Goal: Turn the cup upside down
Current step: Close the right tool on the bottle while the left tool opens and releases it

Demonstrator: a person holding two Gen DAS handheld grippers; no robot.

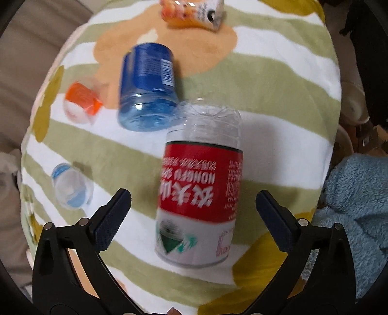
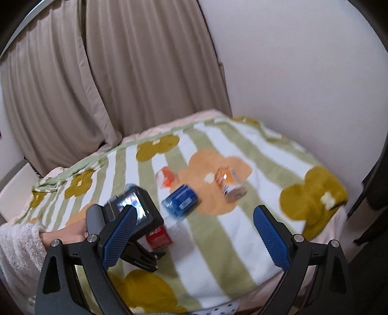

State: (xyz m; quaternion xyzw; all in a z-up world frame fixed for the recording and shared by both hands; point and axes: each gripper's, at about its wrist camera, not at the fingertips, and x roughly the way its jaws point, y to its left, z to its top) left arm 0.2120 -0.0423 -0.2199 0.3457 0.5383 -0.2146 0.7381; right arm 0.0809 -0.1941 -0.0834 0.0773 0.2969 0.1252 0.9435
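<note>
The red-label cup (image 1: 200,184) carries the only legible text: "NONGFU" in white Latin capitals, printed upside down in the left wrist view, with large white Chinese characters just below it, also inverted. Smaller columns of white print right of that word are too blurred to read. The blue cup (image 1: 148,84), up and left of the red-label cup, bears a barcode and unreadable fine print.

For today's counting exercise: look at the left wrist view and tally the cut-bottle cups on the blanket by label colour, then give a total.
Red label: 1
Blue label, dark: 1
Orange label: 1
Pale blue label: 1
Orange printed label, at the far edge: 1
Total: 5
</note>
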